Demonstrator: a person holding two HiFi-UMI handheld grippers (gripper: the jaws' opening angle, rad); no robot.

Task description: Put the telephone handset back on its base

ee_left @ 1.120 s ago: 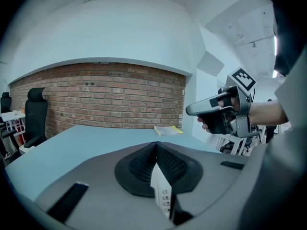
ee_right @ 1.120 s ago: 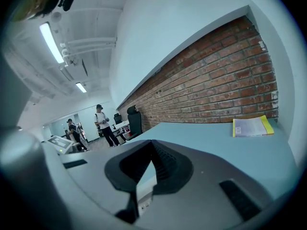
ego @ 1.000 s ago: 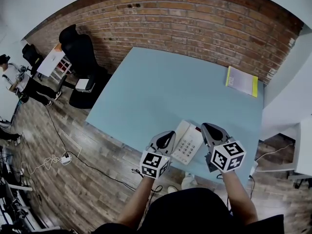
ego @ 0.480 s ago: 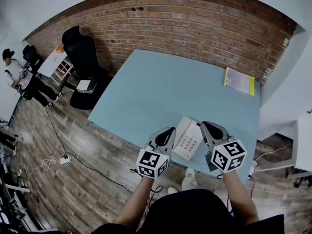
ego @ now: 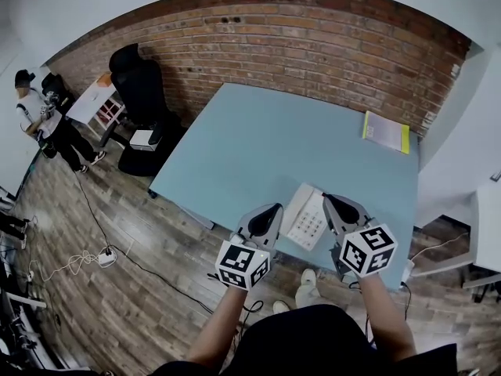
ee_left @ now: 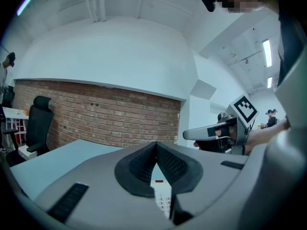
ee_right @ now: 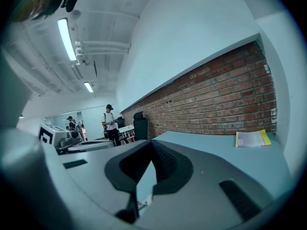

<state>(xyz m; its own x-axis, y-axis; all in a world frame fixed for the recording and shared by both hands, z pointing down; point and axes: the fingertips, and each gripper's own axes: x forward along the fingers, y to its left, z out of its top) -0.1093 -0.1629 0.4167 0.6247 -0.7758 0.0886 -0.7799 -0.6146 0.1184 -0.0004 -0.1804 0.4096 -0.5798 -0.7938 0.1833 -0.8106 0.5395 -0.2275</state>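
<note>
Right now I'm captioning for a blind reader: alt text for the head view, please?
A white telephone sits at the near edge of a blue table, between a person's left tool and right tool, both shut and empty. A yellow-edged booklet lies at the table's far right.

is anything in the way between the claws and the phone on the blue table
Nothing visible does. The telephone lies at the near edge of the table, flanked in the head view by the left claw and right claw, both shut and empty. The yellow booklet lies far off near the back corner.
</note>
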